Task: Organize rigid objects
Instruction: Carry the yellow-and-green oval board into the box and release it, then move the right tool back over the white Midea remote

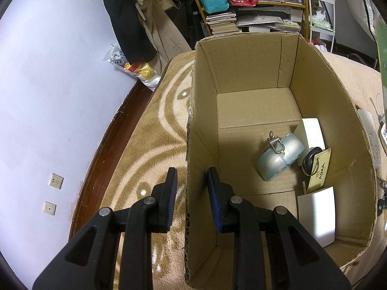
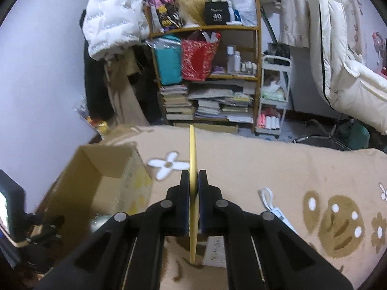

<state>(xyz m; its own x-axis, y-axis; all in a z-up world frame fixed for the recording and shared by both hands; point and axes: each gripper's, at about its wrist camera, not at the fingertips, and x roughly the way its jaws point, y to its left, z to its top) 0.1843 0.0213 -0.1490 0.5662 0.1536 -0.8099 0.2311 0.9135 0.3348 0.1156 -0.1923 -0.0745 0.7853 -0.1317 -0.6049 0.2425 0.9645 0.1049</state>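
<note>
Yellow and thin, a flat disc (image 2: 192, 188) stands edge-on between my right gripper (image 2: 193, 181) fingers, which are clamped tight on it above the beige blanket (image 2: 266, 159). My left gripper (image 1: 191, 181) is parted, one finger on each side of the near wall of the cardboard box (image 1: 241, 67); I cannot tell if the pads touch it. Inside the box lie a silvery tin (image 1: 278, 162), a key tag (image 1: 319, 169) and two white boxes (image 1: 316, 215).
</note>
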